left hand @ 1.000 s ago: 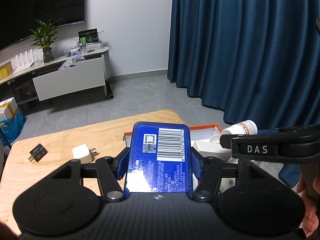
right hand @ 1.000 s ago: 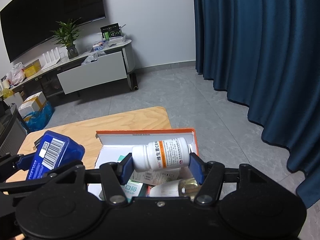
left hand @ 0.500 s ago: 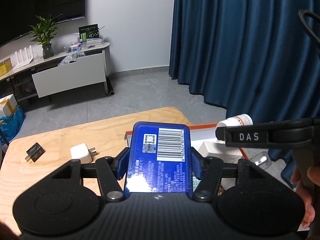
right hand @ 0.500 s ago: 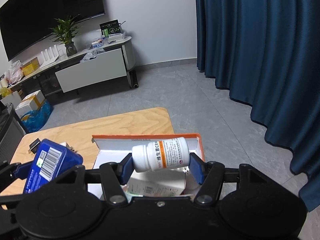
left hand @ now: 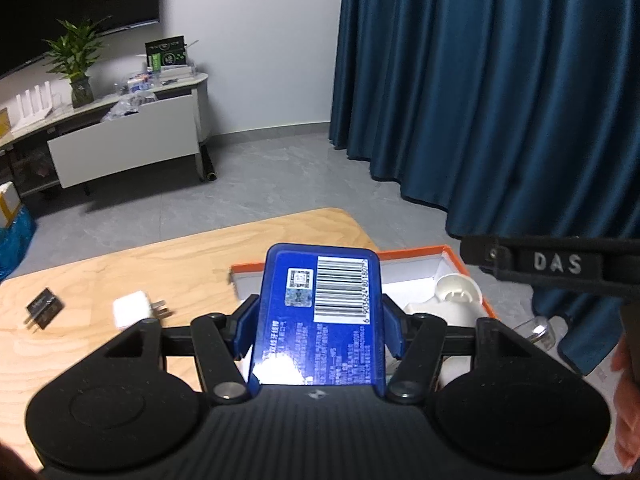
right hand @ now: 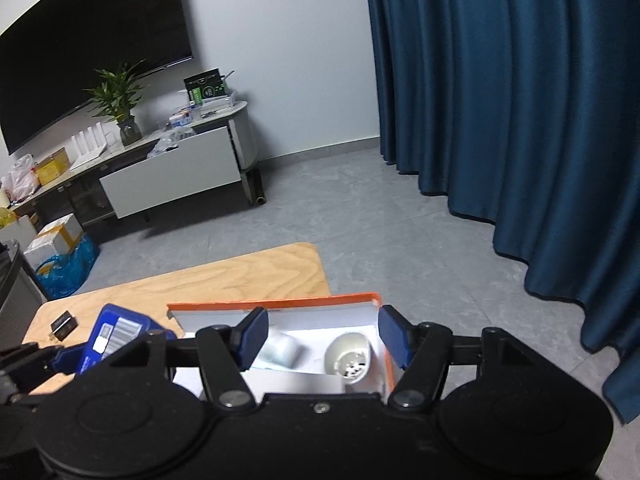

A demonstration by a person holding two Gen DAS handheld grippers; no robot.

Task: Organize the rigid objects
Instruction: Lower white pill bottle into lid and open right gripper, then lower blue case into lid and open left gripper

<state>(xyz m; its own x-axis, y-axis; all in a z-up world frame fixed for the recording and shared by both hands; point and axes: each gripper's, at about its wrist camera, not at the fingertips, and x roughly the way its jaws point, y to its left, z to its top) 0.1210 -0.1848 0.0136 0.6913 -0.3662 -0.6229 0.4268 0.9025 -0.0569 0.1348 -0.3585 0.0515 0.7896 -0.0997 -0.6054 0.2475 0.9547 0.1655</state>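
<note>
Two grippers hang over the near right end of a wooden desk [left hand: 120, 280], above an orange-rimmed box [right hand: 280, 304] with a white inside that sits at the desk's right edge.

The box lies straight ahead of and below the right gripper [right hand: 320, 334], and to the right of the left gripper [left hand: 318, 320]. The left gripper is clenched on a flat blue case [left hand: 320, 312], barcode side up, its pads pressing the case's two long edges; in the right view the case [right hand: 116, 334] shows at the left, held above the desk just left of the box.

The right gripper's jaws are opening, with nothing between them. The white bottle [right hand: 350, 356] lies in the box below the gap, its mouth or base turned toward the camera. Beside it to the left in the box is a pale, blurred object [right hand: 280, 350] that I cannot identify.

A second ago the right gripper held that bottle crosswise above the box; now it is let go and the bottle is inside. The left gripper's hold on the case is unchanged, and it has moved closer to the box.

On the far left of the desk, well apart from the box, lie a white plug [left hand: 134, 310] and a black plug [left hand: 44, 307].
</note>
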